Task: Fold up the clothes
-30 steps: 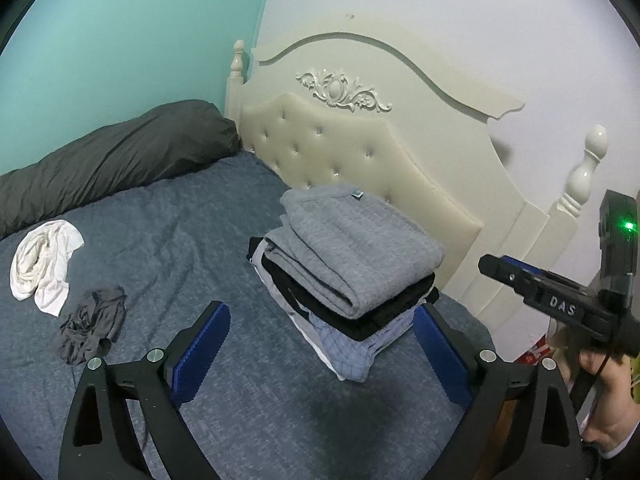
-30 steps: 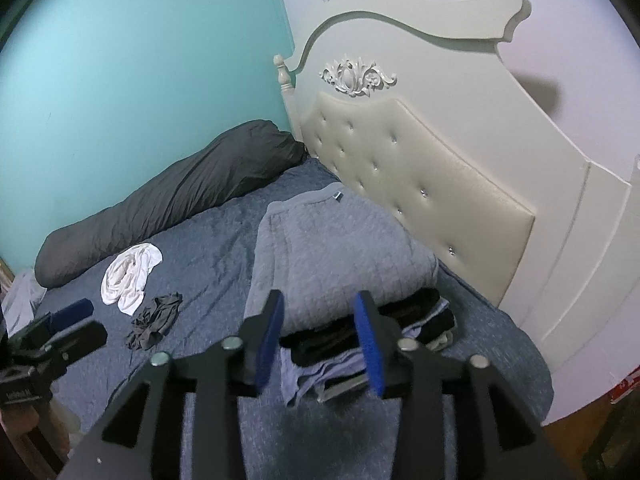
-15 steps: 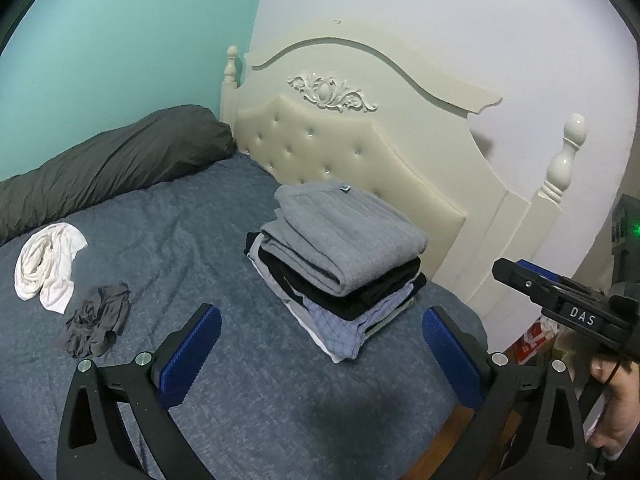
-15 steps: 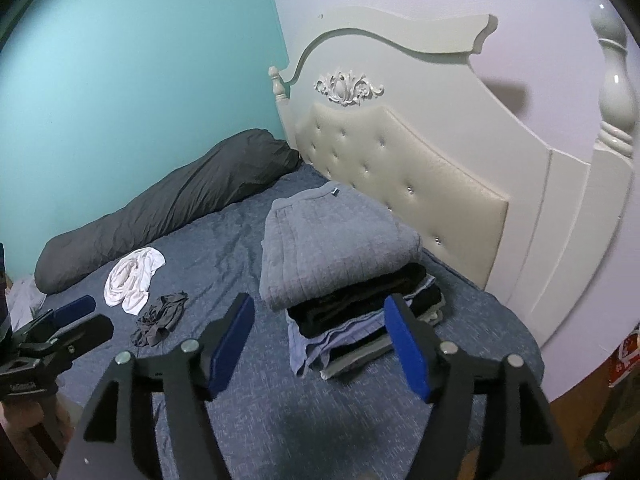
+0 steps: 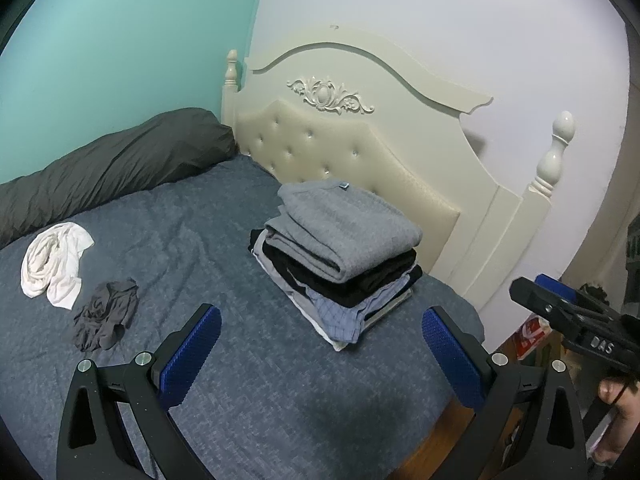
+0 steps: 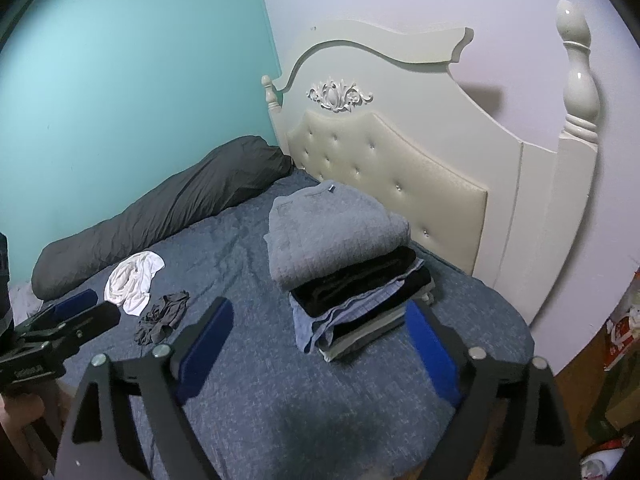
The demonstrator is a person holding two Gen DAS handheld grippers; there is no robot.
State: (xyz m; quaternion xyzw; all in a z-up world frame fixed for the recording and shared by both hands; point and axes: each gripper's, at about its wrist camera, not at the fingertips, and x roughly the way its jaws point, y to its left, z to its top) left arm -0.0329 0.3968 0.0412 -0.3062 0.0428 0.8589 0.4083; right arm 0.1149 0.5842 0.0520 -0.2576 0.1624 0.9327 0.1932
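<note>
A stack of folded clothes (image 5: pixel 340 256) (image 6: pixel 344 256) sits on the blue-grey bed near the headboard, with a grey knit garment (image 5: pixel 344 228) on top, black pieces under it and a blue checked piece at the bottom. Left of it lie a crumpled white garment (image 5: pixel 54 260) (image 6: pixel 134 276) and a small dark grey bundle (image 5: pixel 106 314) (image 6: pixel 162 316). My left gripper (image 5: pixel 320 344) is open over the bed, short of the stack, holding nothing. My right gripper (image 6: pixel 320 344) is open too, empty, just in front of the stack. Each gripper shows at the other view's edge.
A rolled dark grey duvet (image 5: pixel 108 168) lies along the teal wall. The cream tufted headboard (image 5: pixel 360 156) with a turned post (image 5: pixel 554 152) stands behind the stack. The bed's edge (image 5: pixel 452 412) drops to a wooden floor with red packaging (image 5: pixel 530 332) at the right.
Both grippers have pulled back from the stack, which now looks smaller. The right gripper's fingers have spread from narrow to wide open. The clothes have not moved.
</note>
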